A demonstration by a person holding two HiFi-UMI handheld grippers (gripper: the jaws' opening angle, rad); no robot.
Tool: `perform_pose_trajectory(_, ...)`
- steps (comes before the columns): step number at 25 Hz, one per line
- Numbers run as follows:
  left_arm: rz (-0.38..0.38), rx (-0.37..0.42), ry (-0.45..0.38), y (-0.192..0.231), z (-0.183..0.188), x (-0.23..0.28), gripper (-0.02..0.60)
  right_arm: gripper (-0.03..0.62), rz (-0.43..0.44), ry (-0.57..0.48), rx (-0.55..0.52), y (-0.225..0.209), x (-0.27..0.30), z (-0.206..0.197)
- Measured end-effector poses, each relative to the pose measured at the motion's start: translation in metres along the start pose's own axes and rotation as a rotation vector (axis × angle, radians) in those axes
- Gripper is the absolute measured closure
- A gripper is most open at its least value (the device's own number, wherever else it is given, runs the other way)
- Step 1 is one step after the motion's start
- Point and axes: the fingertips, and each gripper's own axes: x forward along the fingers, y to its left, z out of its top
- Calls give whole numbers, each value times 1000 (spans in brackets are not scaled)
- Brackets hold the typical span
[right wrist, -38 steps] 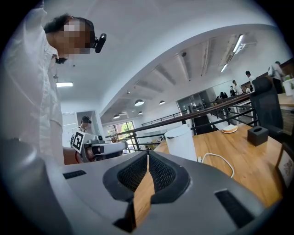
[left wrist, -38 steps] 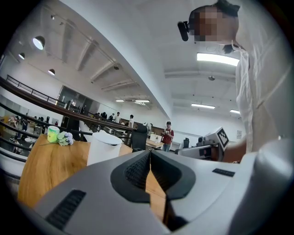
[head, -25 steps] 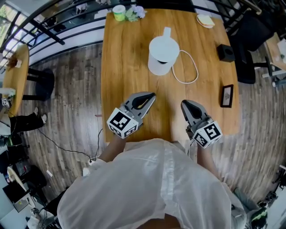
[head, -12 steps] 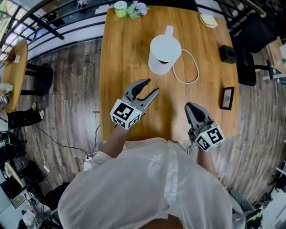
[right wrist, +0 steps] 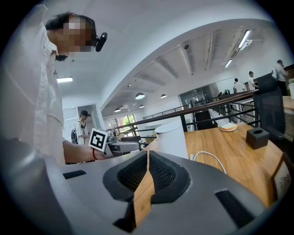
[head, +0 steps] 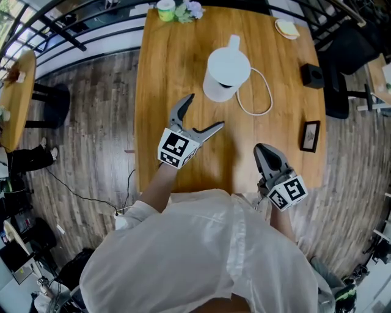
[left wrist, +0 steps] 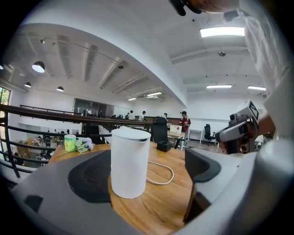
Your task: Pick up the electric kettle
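Note:
The white electric kettle (head: 227,73) stands upright toward the far end of the wooden table (head: 165,79), its spout pointing away from me. A short way in front of it, my left gripper (head: 206,111) is over the table with its jaws opening wide and nothing between them. In the left gripper view the kettle (left wrist: 130,163) stands just ahead of the left gripper (left wrist: 151,183), framed between the two dark pads (left wrist: 92,176) and apart from them. Near the table's front edge my right gripper (head: 263,150) is shut and empty, and its pads (right wrist: 161,172) meet in the right gripper view.
A white cord (head: 259,92) loops on the table to the right of the kettle. A black box (head: 310,73) and a small picture frame (head: 310,132) sit near the right edge. At the far end are a green cup (head: 165,10), flowers (head: 188,10) and a small dish (head: 286,28).
My left gripper has moved forward toward the kettle and its jaws have gone from shut to wide open. The right gripper has stayed in place, shut.

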Motion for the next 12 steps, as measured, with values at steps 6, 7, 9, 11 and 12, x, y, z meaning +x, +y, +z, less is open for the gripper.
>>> perform_pose_trajectory(6,12,41,22,11,-12,17,63,579,-20,15,7,2,-5,-1)
perform_pose_trajectory(7,16,50,25,13,-15,21,57,579,-25,19,6,2,-7,-1)
perform_pose_trajectory(9,25,68,28,19,-21,31,43,579,-39,27,7,1,-10,-1)
perform_pose_trajectory(11,35,90,31,24,-26,41,29,579,-57,34,12,-3,-14,-2)
perform_pose_trajectory(12,39,100,31,27,-28,47,21,579,-66,38,15,-5,-15,-2)
